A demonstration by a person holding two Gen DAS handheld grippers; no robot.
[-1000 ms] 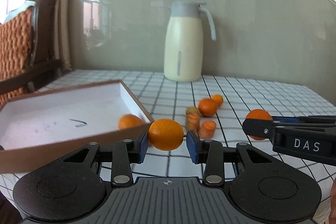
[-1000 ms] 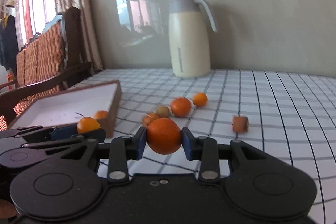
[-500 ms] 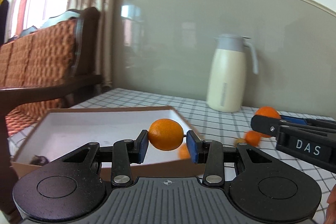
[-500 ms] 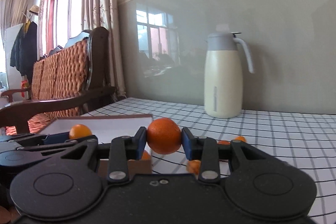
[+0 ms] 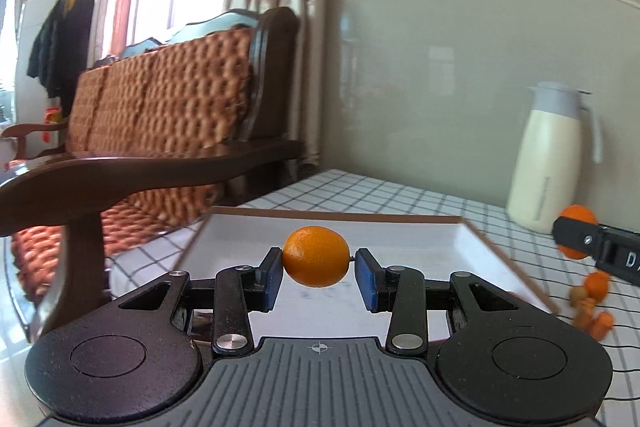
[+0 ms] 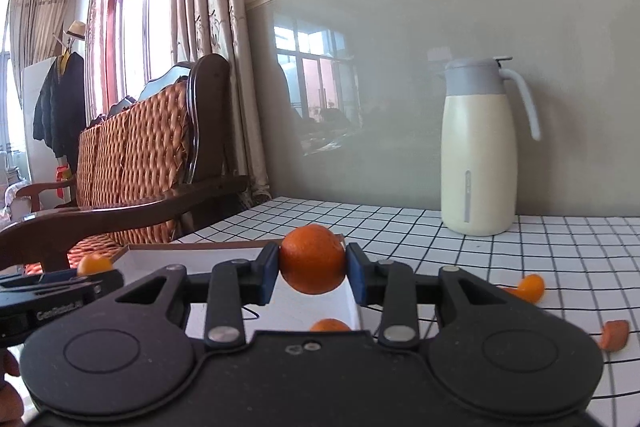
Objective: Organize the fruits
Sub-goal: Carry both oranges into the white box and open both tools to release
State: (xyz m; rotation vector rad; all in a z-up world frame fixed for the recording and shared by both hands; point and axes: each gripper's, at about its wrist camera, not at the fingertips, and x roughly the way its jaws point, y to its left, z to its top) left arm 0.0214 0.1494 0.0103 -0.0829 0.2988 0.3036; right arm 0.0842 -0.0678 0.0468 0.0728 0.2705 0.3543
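My left gripper (image 5: 316,262) is shut on a small orange kumquat (image 5: 316,255) and holds it above the white tray with a brown rim (image 5: 400,239). My right gripper (image 6: 313,265) is shut on a darker orange (image 6: 312,259), over the tray's right edge (image 6: 354,303). One orange fruit (image 6: 330,325) lies in the tray below it. The right gripper also shows at the right of the left wrist view (image 5: 592,243). The left gripper with its kumquat (image 6: 94,264) shows at the left of the right wrist view.
Loose fruits and carrot pieces (image 5: 592,303) lie on the checked tablecloth (image 6: 560,247) right of the tray, also in the right wrist view (image 6: 530,287). A cream jug (image 6: 478,147) stands by the wall. A wooden wicker bench (image 5: 160,131) is beyond the table's left edge.
Both grippers, each holding its fruit, have swung left and risen from the loose fruits to over the tray. The jug has shifted right in both views.
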